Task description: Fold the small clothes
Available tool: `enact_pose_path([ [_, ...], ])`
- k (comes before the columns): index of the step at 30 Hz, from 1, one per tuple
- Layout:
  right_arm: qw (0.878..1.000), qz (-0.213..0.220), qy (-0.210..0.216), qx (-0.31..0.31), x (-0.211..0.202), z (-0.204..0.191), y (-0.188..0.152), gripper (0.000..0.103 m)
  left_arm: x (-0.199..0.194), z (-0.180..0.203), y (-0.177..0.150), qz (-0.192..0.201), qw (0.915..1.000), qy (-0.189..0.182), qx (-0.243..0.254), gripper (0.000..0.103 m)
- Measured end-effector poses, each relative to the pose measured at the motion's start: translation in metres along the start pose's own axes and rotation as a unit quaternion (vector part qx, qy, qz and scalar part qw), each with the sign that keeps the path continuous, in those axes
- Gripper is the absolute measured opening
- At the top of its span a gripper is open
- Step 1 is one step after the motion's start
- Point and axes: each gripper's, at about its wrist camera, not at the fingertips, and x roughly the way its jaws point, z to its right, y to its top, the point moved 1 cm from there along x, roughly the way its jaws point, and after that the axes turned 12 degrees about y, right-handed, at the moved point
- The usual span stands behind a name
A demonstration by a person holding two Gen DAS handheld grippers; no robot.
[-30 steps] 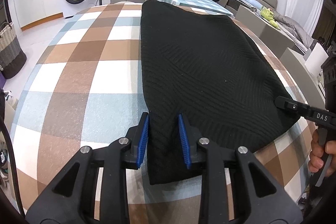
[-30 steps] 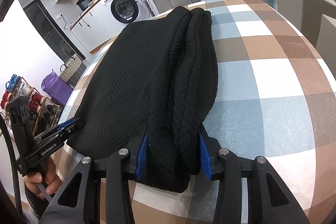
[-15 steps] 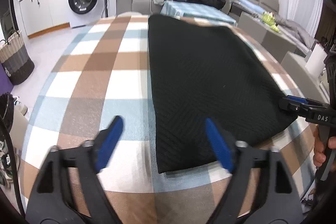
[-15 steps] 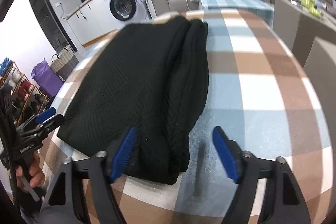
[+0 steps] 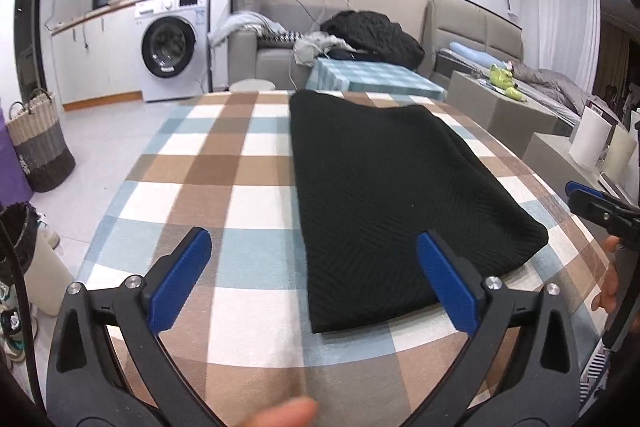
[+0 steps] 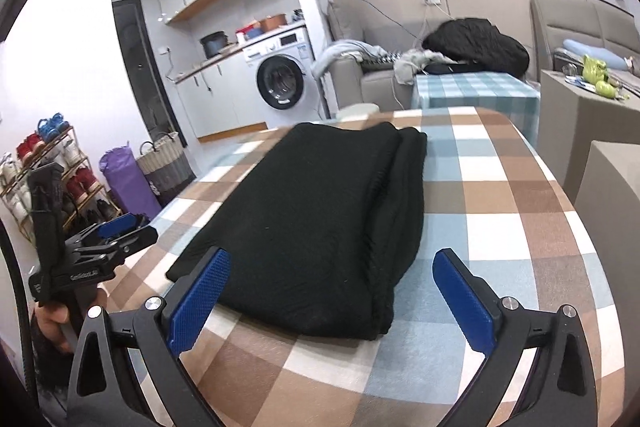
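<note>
A black knit garment [image 5: 392, 195] lies folded lengthwise on the checked tablecloth [image 5: 224, 171]; it also shows in the right wrist view [image 6: 320, 211], with its doubled edge on the right. My left gripper [image 5: 312, 279] is open and empty, raised above the table just short of the garment's near end. My right gripper [image 6: 332, 291] is open and empty, also raised and short of the near end. Each gripper shows at the edge of the other's view: the right one [image 5: 592, 203] and the left one [image 6: 116, 231].
The table's near edge runs just in front of both grippers. A small table with a blue checked cloth [image 5: 372, 77], a sofa with a black coat [image 5: 372, 35] and a washing machine [image 5: 172, 47] stand behind. A woven basket [image 5: 40, 147] stands on the floor at left.
Both grippers let go of the garment's near end, opened wide, and pulled back and up. The garment now lies flat on the table.
</note>
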Motion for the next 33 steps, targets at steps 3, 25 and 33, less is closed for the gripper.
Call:
enact_pose_path([
  [3, 1.0, 0.011, -0.004, -0.014, -0.006, -0.006, -0.005, 0.103, -0.01, -0.007, -0.005, 0.008, 0.9998, -0.006, -0.016, 0.102],
  [25, 0.995, 0.058, 0.082, 0.002, -0.019, -0.014, -0.039, 0.103, -0.042, -0.007, -0.041, 0.035, 0.9991, -0.019, -0.015, 0.102],
  [33, 0.996, 0.051, 0.066, -0.009, -0.017, -0.016, -0.043, 0.103, -0.038, -0.007, -0.044, 0.031, 0.9991, -0.025, -0.015, 0.102],
])
